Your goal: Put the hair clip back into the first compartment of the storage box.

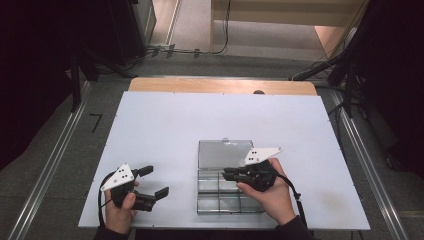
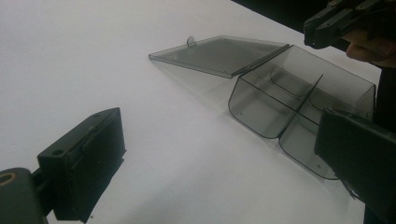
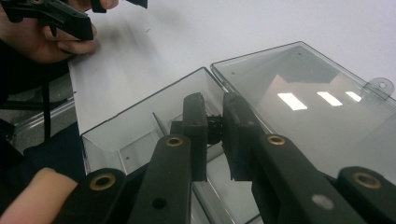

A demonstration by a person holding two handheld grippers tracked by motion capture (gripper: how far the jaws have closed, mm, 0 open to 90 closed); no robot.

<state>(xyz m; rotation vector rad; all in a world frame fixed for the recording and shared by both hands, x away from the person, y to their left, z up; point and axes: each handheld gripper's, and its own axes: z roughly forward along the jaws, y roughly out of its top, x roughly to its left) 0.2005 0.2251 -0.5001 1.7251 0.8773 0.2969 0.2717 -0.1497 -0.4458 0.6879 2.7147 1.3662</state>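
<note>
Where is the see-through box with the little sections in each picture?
High view: the clear compartment box lies low and right of middle, under the right gripper.
Left gripper view: the box sits at the right, beside its flat lid.
Right gripper view: the box sits low in the middle, behind the near-closed fingers.
Shared landmark: the lid's small round tab.

We count one clear compartment box point(image 1: 227, 192), its one hinged lid point(image 1: 224, 153) lying open flat on one white table point(image 1: 165, 125). We count two grippers: the left gripper point(image 1: 152, 181) and the right gripper point(image 1: 226, 174). Each sits in one hand, so two hands point(image 1: 120, 212). How many compartments the box has we cannot tell.
</note>
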